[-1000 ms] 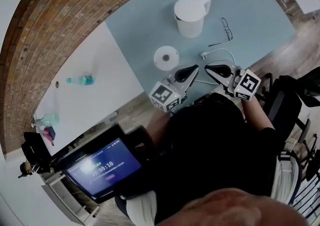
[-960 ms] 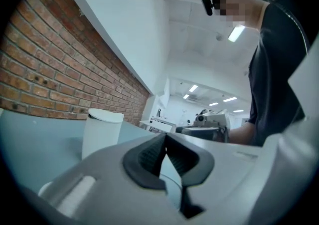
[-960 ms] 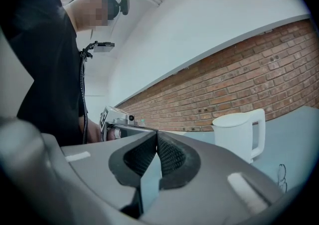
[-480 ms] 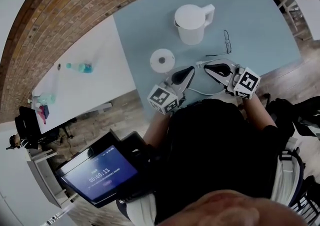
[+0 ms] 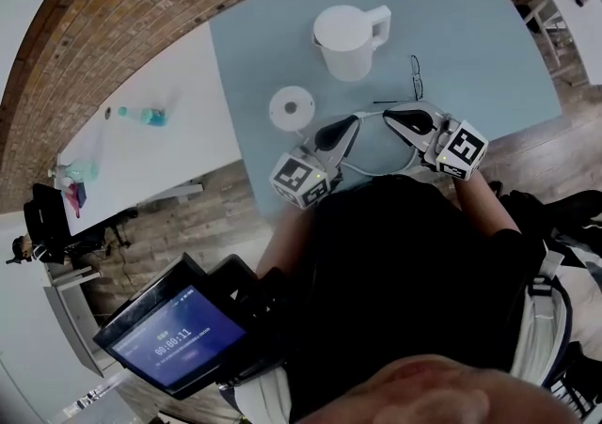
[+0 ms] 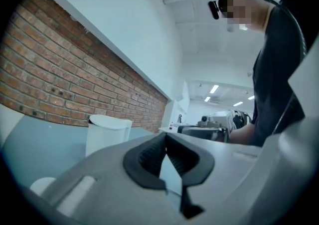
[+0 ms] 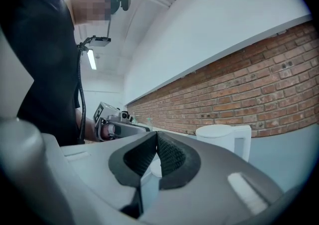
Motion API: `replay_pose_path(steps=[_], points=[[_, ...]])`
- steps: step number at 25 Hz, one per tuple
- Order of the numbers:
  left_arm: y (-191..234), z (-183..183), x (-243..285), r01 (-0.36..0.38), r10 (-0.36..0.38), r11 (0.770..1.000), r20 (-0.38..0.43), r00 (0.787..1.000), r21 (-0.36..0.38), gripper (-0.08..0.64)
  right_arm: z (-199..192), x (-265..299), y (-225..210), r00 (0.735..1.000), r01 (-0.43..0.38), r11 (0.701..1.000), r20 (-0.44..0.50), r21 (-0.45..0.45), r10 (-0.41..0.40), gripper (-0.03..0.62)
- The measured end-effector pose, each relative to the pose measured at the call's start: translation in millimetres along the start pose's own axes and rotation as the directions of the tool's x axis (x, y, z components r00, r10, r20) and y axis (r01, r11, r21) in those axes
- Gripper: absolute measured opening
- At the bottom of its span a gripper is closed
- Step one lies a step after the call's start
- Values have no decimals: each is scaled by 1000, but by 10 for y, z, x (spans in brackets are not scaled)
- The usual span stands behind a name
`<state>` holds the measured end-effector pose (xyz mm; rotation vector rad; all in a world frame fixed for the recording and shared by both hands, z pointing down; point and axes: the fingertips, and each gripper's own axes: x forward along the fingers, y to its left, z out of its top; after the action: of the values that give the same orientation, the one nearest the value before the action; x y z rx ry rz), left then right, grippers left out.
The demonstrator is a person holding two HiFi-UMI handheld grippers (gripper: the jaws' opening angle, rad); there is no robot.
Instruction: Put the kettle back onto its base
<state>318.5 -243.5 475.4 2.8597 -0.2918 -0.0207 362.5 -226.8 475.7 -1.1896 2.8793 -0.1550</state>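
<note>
The white kettle (image 5: 346, 41) stands upright on the blue-grey table (image 5: 470, 27), apart from its round white base (image 5: 292, 107), which lies to its near left. My left gripper (image 5: 335, 131) hovers just right of the base with its jaws together and nothing in them. My right gripper (image 5: 395, 117) hangs over the near table edge, shut and empty. In the left gripper view the kettle (image 6: 107, 134) is ahead on the left and the base (image 6: 42, 185) is low on the left. The right gripper view has the kettle (image 7: 222, 139) ahead on the right.
A pair of glasses (image 5: 414, 79) lies right of the kettle. The base's white cable (image 5: 376, 166) loops along the near edge under the grippers. A water bottle (image 5: 141, 116) lies on the white table at left. A tablet (image 5: 174, 337) sits low at left.
Both grippers have drifted a little further over the near table edge, towards the kettle and base. Their jaws have stayed closed. The kettle and base have not moved.
</note>
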Motion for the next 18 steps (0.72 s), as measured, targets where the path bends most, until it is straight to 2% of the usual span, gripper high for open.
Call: replay_pose_path(steps=[9, 13, 18], points=[[21, 6, 57, -25, 25, 999, -13, 1000, 22, 3, -22, 30, -51, 1000, -16, 1000, 8, 17, 16, 8], [-29, 33, 52, -21, 21, 1000, -7, 1000, 22, 3, -72, 3, -154, 1000, 25, 1000, -3, 6, -25, 8], [29, 3, 70, -50, 50, 999, -5, 999, 11, 4, -159, 14, -516, 994, 103, 992, -37, -68, -106, 8]])
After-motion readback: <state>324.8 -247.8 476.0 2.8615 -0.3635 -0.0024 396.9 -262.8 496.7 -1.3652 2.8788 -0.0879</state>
